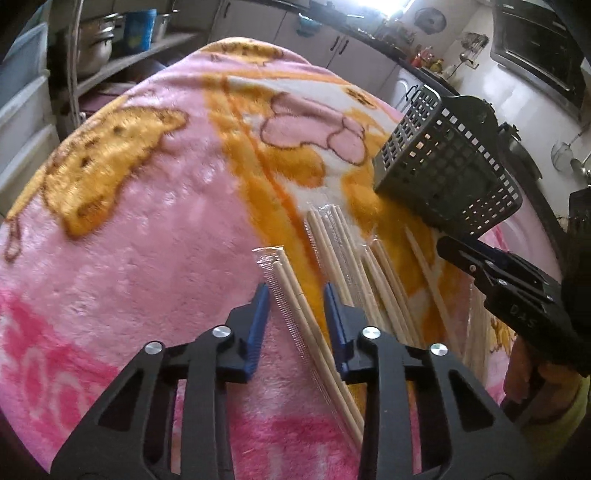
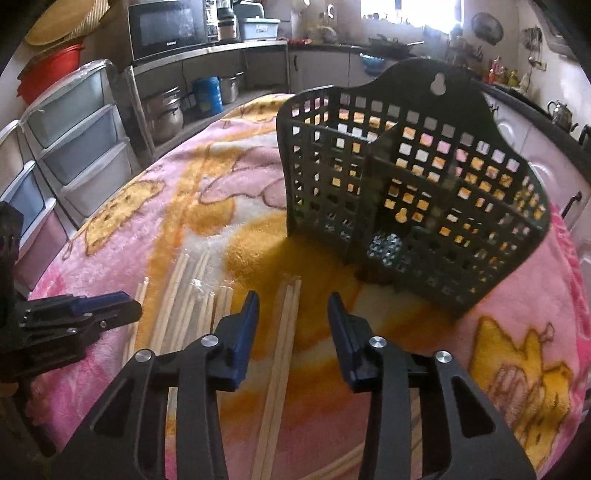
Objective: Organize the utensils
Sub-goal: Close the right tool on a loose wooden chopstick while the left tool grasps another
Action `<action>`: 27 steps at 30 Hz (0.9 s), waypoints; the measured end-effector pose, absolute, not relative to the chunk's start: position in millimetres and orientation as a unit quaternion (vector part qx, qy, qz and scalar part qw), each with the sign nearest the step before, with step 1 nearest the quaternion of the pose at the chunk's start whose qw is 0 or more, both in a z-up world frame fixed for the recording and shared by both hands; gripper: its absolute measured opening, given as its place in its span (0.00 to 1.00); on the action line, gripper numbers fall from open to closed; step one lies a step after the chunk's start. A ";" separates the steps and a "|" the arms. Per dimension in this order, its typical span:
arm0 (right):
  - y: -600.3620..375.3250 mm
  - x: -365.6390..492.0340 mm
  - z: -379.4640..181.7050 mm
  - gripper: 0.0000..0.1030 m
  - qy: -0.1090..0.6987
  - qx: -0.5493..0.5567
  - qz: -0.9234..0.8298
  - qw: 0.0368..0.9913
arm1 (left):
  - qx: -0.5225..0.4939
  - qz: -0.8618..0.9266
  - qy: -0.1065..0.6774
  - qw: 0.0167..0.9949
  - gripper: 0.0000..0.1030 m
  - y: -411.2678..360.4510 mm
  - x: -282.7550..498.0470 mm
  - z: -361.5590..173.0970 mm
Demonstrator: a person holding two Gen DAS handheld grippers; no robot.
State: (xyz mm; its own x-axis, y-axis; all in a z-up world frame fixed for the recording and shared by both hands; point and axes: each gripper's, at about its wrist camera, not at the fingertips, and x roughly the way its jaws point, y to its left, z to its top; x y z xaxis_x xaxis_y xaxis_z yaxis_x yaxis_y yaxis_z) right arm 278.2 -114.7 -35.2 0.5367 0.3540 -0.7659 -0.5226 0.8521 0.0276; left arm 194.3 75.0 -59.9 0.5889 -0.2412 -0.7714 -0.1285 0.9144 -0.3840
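Note:
Several pairs of pale wooden chopsticks in clear wrappers lie side by side on a pink and orange blanket (image 1: 129, 240). My left gripper (image 1: 296, 293) points down over the leftmost wrapped pair (image 1: 291, 291). This pair lies between the blue pads with a gap on each side. My right gripper (image 2: 293, 298) straddles the rightmost pair (image 2: 286, 321), and its pads stand clear of the sticks. A dark plastic lattice utensil basket (image 2: 406, 177) stands just beyond the chopsticks, also seen at the right as the basket (image 1: 443, 166). Each view shows the other gripper at its edge: the right gripper (image 1: 461, 254), the left gripper (image 2: 114, 301).
The blanket (image 2: 184, 206) covers the whole table top. Plastic drawer units (image 2: 74, 140) stand at the left, with a shelf holding metal pots (image 2: 166, 110) and a microwave (image 2: 170, 27) behind. A counter with kitchenware runs along the back and right.

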 end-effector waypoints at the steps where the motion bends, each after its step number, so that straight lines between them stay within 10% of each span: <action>1: -114.0 280.7 -36.3 0.36 0.413 -0.105 0.251 0.869 | -0.206 -0.030 0.455 0.866 0.21 74.7 196.7 -61.5; 27: -97.4 318.2 -59.1 0.06 0.495 -0.069 0.268 0.823 | -0.196 -0.038 0.485 0.852 0.06 87.1 223.8 -63.4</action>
